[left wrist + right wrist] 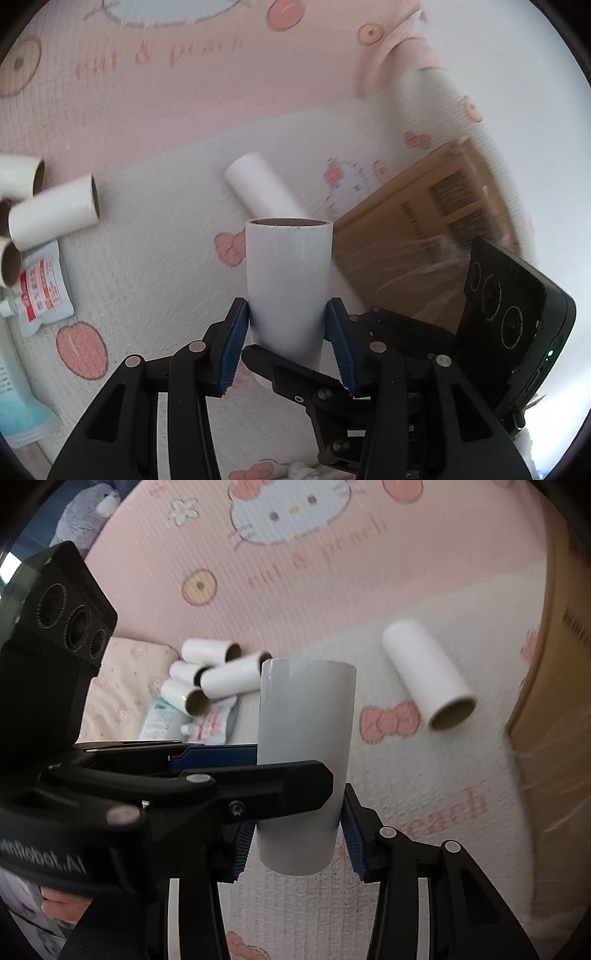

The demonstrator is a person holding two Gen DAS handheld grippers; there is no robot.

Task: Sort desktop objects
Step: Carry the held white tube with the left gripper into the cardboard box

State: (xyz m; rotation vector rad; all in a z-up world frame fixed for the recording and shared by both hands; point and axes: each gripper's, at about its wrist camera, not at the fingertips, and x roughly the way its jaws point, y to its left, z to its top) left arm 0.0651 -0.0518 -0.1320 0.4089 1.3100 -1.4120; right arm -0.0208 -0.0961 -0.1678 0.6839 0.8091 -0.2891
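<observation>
Both grippers on one roll, upright, lifted off the mat

L gripper (286, 325) pads clamped on the roll (288, 280) mid-body; R gripper (299, 834) straddles its lower end, pads look just off it. Beyond: a loose roll (428, 675) lying flat, box (424, 236) to the right, roll pile (210, 679) far left w/ pouches. Path to pile looks clear imo.

Six white paper rolls are in view: one upright roll (304, 768) between the claws, one lone roll (428, 675) lying beyond and to the right of the right claw (297, 843), and four in a heap (218, 677) beyond and to its left. Beside that heap lie one sachet (42, 291) and one pale blue tube (16, 398). One cardboard box (417, 236) sits right of the left claw (286, 343). Two claws show.
</observation>
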